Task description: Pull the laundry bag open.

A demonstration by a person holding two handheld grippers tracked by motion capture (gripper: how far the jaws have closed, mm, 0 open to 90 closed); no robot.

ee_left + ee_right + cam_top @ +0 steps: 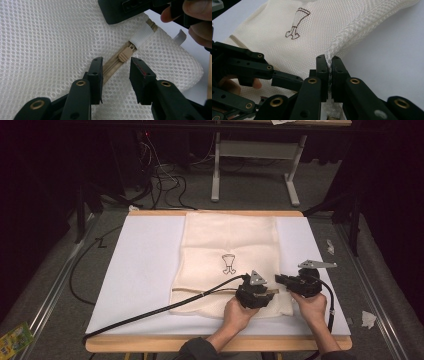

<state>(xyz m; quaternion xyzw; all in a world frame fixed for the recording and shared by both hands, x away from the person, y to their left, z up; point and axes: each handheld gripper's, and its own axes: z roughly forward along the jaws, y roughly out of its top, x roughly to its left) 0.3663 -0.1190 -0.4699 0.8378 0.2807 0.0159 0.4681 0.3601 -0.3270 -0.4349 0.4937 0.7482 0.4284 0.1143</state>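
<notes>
mesh bag (230, 260) lies flat on white sheet (145, 270) covering worktop, stretching from far edge toward near edge, right of centre. small dark line drawing (228, 264) printed mid-bag. tan zipper (113, 65) runs along bag's near end; zipper pull (125, 53) sits just short of white end tab (142, 37). left gripper (115, 67) jaws apart, straddling zipper just behind pull, not clamped. right gripper (329, 72) jaws pressed together on bag's near right corner, mesh pinched between them. both grippers close together near worktop's near edge.
</notes>
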